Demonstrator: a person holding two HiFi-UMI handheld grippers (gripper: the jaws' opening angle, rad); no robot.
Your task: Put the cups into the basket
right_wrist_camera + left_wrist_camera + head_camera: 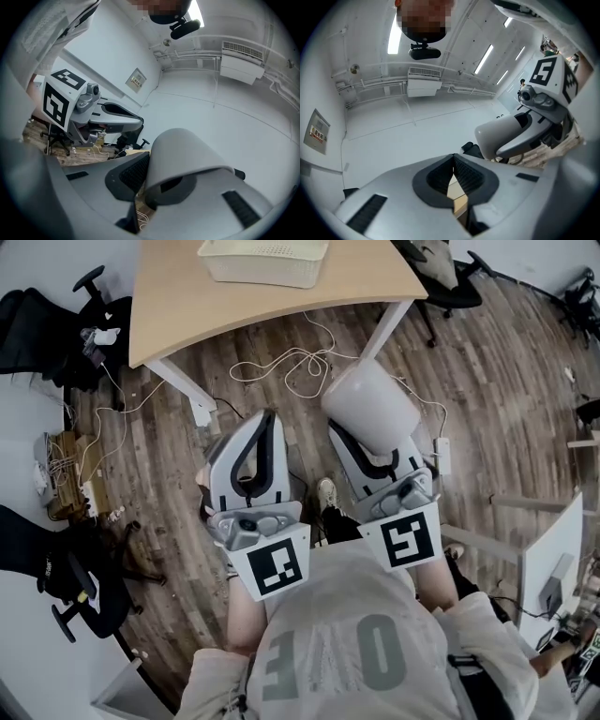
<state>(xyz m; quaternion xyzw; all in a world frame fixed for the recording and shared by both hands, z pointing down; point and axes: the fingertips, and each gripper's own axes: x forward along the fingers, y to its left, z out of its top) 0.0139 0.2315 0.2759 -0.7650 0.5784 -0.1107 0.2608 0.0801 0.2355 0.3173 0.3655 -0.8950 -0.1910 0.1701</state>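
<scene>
One cup [370, 401], pale and plain, is recorded at the tip of the right gripper [140, 176]. It is held over the wooden floor [487, 381], well apart from the basket [265, 261], which stands on the worktop [178, 306]. The cup is judged light, stiff and smooth-walled, and therefore liable to slip or swing if loosely gripped. The wall near the rim is considered the soundest place for a hold. That is where it appears to be taken, with one jaw seemingly inside the mouth and the other pressed against the outside. The right gripper is thus closed down to about the thickness of that wall. The left gripper [453, 164] is noted with jaws pressed together and nothing held between them.
</scene>
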